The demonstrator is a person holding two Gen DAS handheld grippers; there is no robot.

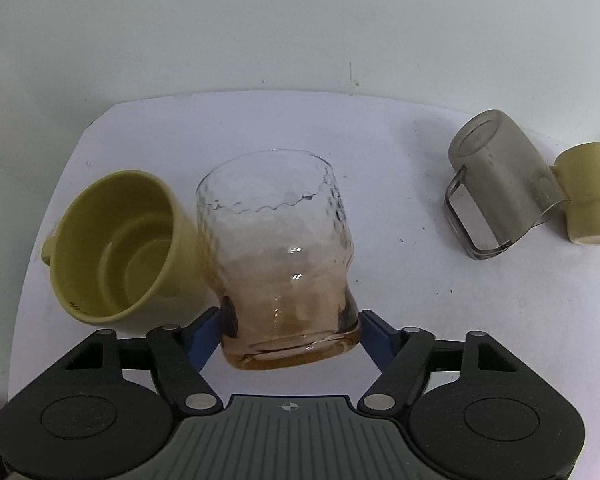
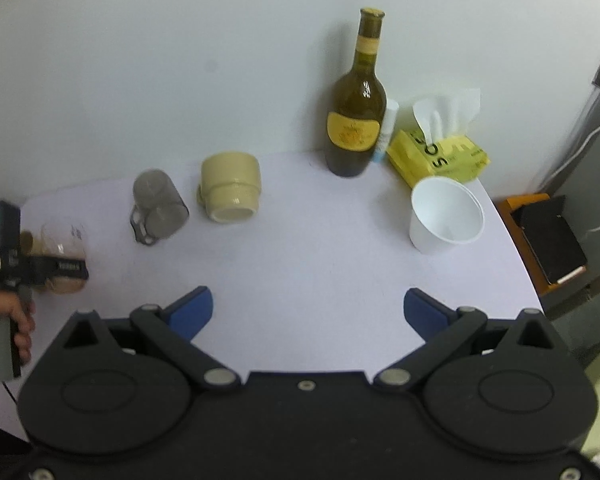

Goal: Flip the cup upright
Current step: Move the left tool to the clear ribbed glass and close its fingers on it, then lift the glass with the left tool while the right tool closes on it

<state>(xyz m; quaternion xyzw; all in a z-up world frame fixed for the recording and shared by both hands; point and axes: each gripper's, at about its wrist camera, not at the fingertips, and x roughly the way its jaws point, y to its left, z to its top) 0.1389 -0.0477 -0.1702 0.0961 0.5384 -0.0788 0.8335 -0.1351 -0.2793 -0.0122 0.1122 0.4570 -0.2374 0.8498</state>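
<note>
White worktop (image 2: 320, 248) carries the clutter; the wine bottle (image 2: 354, 96), tissue pack (image 2: 440, 156) and white paper cup (image 2: 446, 216) sit far right, out of the way. At left the left gripper (image 1: 290, 328) has its jaws clamped low on the amber-tinted glass cup (image 1: 278, 248), mouth pointing away, likely mid-flip, rim touching an upright yellow mug (image 1: 120, 240). Grey cup (image 1: 496, 184) and second yellow mug (image 1: 592, 200) lie tipped, probably next; right gripper (image 2: 308, 312) hangs idle, jaws wide apart.

Dimpled amber-tinted glass cup (image 1: 278, 264) — upright, touching yellow mug (image 1: 120, 244).
</note>
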